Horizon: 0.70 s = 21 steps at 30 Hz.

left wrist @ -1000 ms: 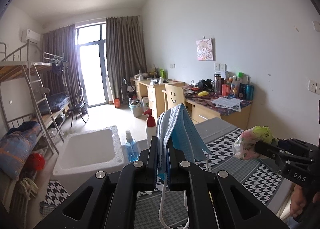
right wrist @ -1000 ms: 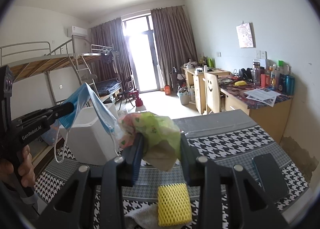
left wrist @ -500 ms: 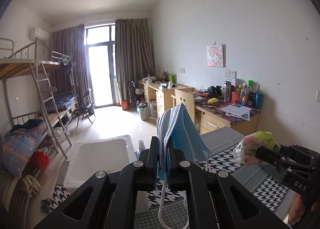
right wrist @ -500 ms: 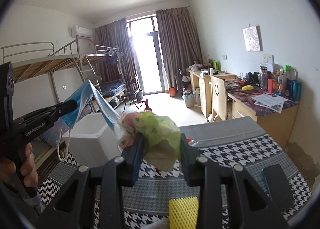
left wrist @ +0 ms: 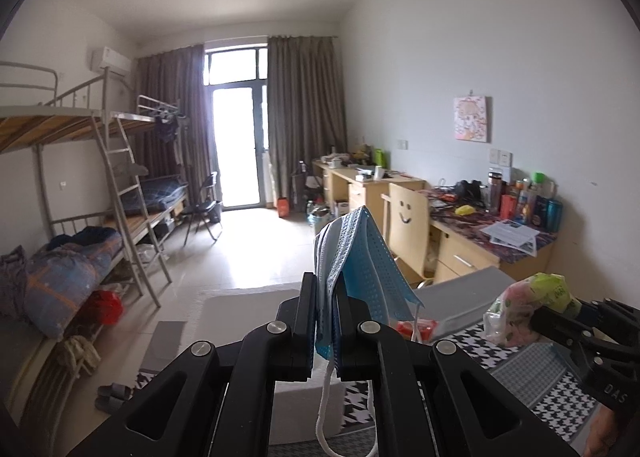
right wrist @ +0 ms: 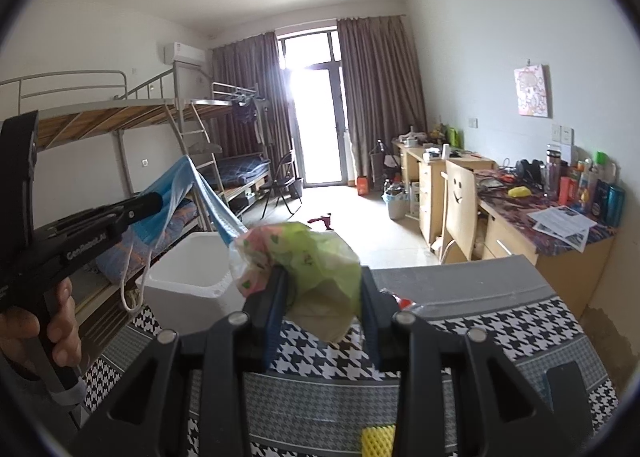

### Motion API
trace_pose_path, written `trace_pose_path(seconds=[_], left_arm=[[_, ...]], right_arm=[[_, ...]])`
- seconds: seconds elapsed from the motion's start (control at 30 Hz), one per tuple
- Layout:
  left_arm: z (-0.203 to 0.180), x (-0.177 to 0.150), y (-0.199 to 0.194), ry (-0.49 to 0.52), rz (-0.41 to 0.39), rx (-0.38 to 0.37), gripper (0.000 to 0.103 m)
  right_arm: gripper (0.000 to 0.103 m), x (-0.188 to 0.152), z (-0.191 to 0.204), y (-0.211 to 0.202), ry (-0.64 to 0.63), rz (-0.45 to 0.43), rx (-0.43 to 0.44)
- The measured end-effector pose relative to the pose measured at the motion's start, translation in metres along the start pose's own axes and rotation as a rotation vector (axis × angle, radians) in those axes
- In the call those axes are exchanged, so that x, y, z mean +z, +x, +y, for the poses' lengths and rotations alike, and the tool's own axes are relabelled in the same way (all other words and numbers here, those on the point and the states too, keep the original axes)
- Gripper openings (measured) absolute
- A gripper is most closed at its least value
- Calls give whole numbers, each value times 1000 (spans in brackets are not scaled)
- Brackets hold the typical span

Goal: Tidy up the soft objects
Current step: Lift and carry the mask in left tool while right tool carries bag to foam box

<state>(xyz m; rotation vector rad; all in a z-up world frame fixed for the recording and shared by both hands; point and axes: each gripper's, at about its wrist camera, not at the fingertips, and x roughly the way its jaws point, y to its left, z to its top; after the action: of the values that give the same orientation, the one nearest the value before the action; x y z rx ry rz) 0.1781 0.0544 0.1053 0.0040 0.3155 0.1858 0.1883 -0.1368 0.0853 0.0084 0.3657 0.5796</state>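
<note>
Now, both claws are loaded and up in the air. Left gripper (left wrist: 325, 309) is pinched tight on a blue face mask (left wrist: 360, 257), the folded fabric standing up between the jaws, a white ear loop (left wrist: 326, 413) dangling below. Right gripper (right wrist: 322, 309) is clamped on a crumpled green-and-pink plastic bag (right wrist: 304, 257), jaws partway apart around the bulk. Both are feather-light and floppy (the bag looks slick, likely to slide), so a grip on the bunched middle seems safest. Beyond them, a white foam box (right wrist: 192, 269) sits at the edge of the houndstooth tablecloth (right wrist: 500, 337), a yellow sponge (right wrist: 378, 441) nearby.
</note>
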Motion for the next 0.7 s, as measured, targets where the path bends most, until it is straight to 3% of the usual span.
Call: trace_pose_path(seconds=[0.7], left_arm=[[49,5,25,-67,33,179,7]], right_arm=[[39,18,47,32,-96,36,102]])
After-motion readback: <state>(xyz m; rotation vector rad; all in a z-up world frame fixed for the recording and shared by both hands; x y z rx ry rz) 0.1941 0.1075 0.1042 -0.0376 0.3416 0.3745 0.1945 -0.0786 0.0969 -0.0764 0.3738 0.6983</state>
